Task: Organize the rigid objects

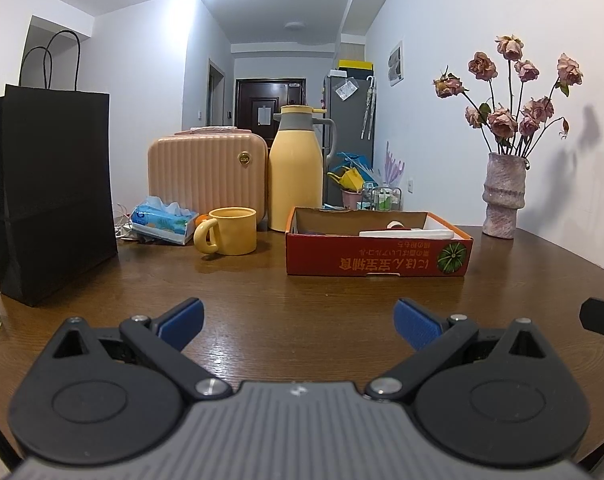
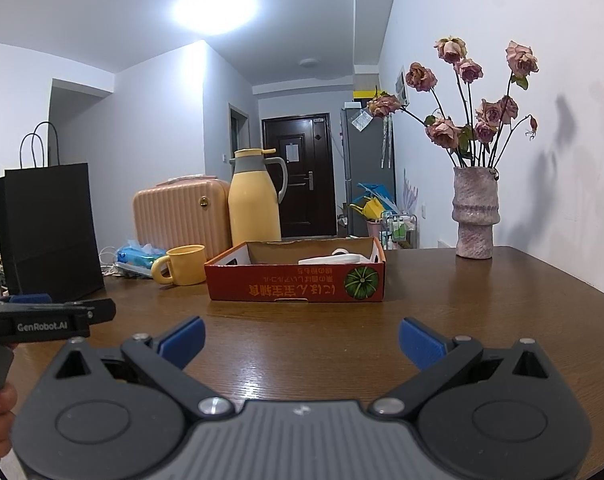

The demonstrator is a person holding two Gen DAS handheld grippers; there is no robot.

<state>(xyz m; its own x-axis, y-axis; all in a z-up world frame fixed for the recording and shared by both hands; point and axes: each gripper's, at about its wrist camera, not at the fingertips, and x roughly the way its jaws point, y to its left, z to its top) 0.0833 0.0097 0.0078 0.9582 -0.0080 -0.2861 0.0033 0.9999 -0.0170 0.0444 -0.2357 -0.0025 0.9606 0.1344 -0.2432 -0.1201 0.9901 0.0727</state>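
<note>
From the left wrist view, our left tool (image 1: 298,322) hangs low over the bare counter (image 1: 302,292) with its blue pads spread wide and nothing between them. Ahead of it and a little to the right lies the red cardboard box (image 1: 377,258), open on top, with a white flat object (image 1: 406,234) and what looks like a small roll lying inside; we cannot tell exactly what they are. Ahead and to the left stands the yellow mug (image 1: 228,231), touching nothing, with a tissue pack (image 1: 164,221) just beside it and a yellow thermos (image 1: 296,168) and a pink case (image 1: 208,170) behind. A black paper bag (image 1: 50,196) stands far left, a vase of dried roses (image 1: 503,196) far right.

From the right wrist view, our right tool (image 2: 301,340) is likewise spread apart and empty, and the box (image 2: 298,284) sits straight ahead of it. The left tool shows at the left edge, level with ours.

We judge that the sorting is near its start or between picks: some items already lie in the box, and both tools are free. The mug seems a likely next pick; that calls for the left tool to advance left-forward and close across the mug's rim or handle without nudging the tissue pack.
</note>
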